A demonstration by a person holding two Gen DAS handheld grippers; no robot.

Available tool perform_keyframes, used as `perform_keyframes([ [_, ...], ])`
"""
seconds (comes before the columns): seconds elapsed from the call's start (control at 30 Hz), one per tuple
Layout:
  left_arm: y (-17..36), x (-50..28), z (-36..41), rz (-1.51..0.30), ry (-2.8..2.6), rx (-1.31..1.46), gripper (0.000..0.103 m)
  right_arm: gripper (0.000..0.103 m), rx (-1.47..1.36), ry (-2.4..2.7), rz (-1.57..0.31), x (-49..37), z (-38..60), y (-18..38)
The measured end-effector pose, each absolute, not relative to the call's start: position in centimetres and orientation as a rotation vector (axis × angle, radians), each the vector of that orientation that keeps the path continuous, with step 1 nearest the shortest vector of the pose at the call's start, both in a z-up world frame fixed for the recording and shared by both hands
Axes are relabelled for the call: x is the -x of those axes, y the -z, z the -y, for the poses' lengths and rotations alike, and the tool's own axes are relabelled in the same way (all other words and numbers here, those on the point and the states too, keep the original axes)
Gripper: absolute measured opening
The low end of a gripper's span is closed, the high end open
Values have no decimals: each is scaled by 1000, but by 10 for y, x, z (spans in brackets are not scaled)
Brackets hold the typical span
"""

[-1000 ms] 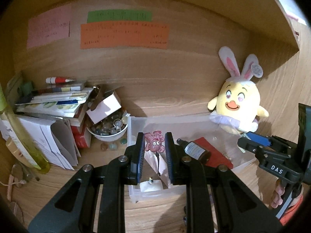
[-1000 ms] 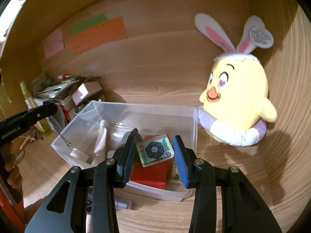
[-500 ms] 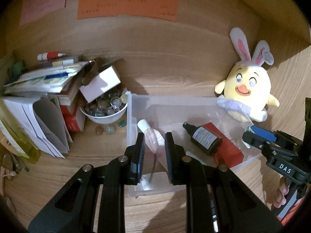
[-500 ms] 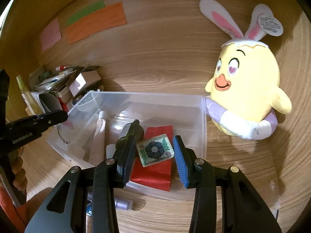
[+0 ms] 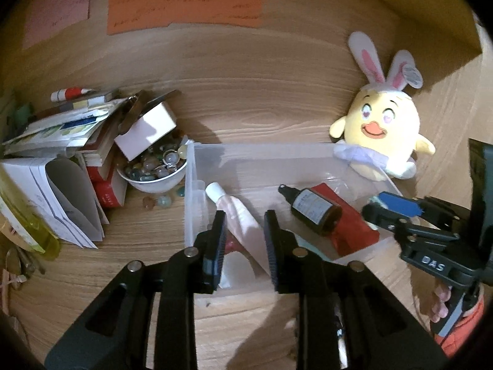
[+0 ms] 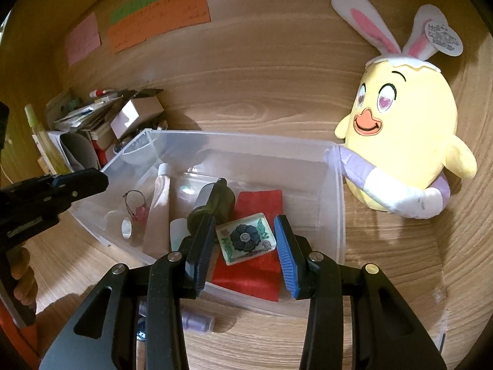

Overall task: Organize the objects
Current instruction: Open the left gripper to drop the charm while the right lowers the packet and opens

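I'm working in a home, at a wood-grain desk nook (image 5: pixel 246 71) with a shelf overhead, the sort of corner where personal odds and ends pile up. Coloured paper notes (image 5: pixel 185 6) are stuck to the back panel, a yellow plush chick (image 6: pixel 403 123) with bunny ears leans in the corner, and a heap of books and papers (image 5: pixel 61 141) sits beside a bowl of glass pebbles (image 5: pixel 154 172). A clear bin (image 6: pixel 240 148) holds small things: a cream tube (image 6: pixel 158 203), a dark dropper bottle (image 5: pixel 314 208) and a red packet (image 6: pixel 258 203).
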State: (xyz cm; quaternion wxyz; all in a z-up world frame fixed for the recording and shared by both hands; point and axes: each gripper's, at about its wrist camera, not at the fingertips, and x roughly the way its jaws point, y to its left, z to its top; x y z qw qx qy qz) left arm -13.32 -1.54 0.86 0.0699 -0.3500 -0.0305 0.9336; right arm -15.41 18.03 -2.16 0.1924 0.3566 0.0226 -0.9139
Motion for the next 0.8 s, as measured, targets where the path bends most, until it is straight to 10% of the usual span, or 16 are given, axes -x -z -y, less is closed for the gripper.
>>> perform_keyframes([
  [0.47,-15,110,5,6,-2829,1002,48,37,-1039,2560,-88,154,-179,26],
  [0.8,-18,88,7,22,-2831,1008,71,64,-947,2566,-81,133,-182,8],
])
